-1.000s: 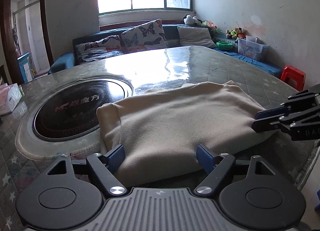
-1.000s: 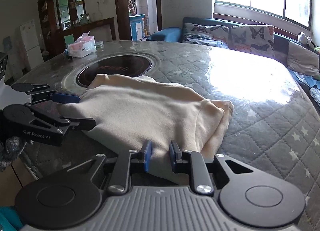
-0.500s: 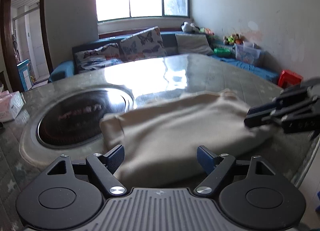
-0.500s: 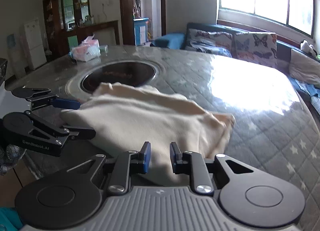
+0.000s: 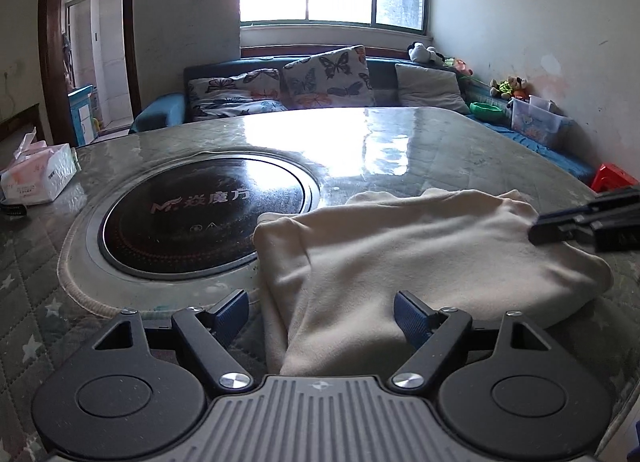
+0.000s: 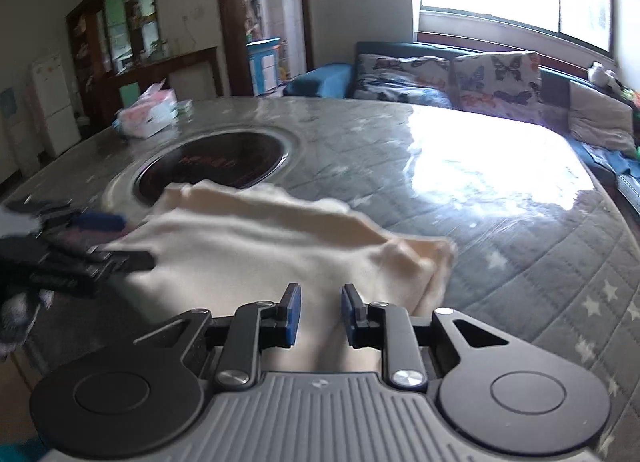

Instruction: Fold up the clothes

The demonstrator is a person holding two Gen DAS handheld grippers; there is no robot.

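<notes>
A cream garment point(image 5: 420, 254) lies folded in a flat bundle on the quilt-patterned table point(image 5: 400, 149), beside the round black cooktop point(image 5: 200, 209). My left gripper point(image 5: 320, 304) is open wide at the garment's near left corner, and cloth lies below and between its fingers without being pinched. My right gripper point(image 6: 318, 302) hovers over the garment's point(image 6: 260, 246) near right edge. Its pads are a narrow gap apart, with cloth showing through the gap but nothing clamped. Each gripper shows in the other's view: the right gripper point(image 5: 538, 232) and the left gripper point(image 6: 116, 240).
A tissue pack point(image 5: 36, 177) sits at the table's far left edge. A sofa with butterfly cushions point(image 5: 320, 77) runs behind the table under the window. A red stool point(image 5: 612, 177) stands beyond the table's right edge. The right wrist view is motion-blurred.
Both grippers have drawn back and apart. In the left view the garment and right gripper slid rightward. The garment stays flat on the table and the jaw gaps look the same.
</notes>
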